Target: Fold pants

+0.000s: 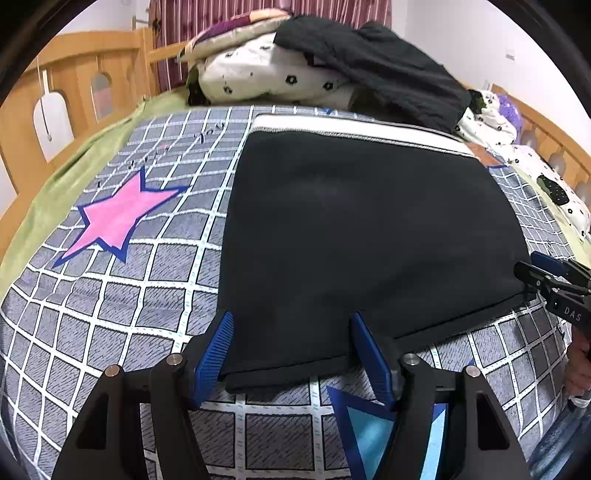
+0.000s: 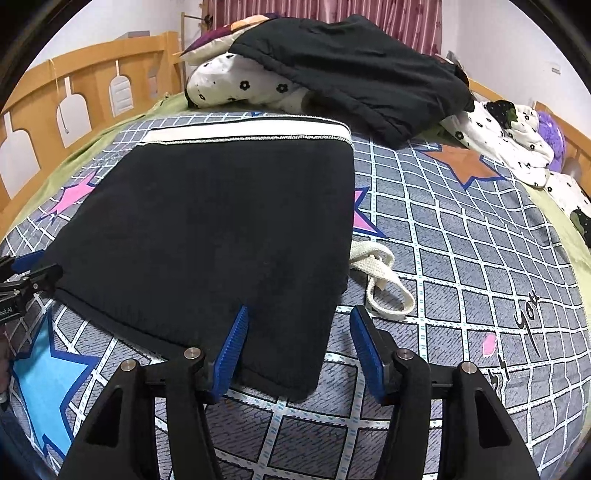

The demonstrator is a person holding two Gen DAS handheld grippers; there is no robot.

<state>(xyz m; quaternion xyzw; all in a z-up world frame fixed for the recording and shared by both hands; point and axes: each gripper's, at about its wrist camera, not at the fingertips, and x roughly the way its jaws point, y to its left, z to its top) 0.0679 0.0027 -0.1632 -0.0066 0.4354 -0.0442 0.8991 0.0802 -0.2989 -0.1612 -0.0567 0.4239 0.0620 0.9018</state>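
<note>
Now | folded pants flat on bedspread | no containers

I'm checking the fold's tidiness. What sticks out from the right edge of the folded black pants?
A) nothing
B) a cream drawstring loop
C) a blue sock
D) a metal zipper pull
B: a cream drawstring loop lies on the checked sheet just beside the right edge of the folded black pants.

Bedroom: wooden bed frame, checked bedsheet, curtains.
</note>
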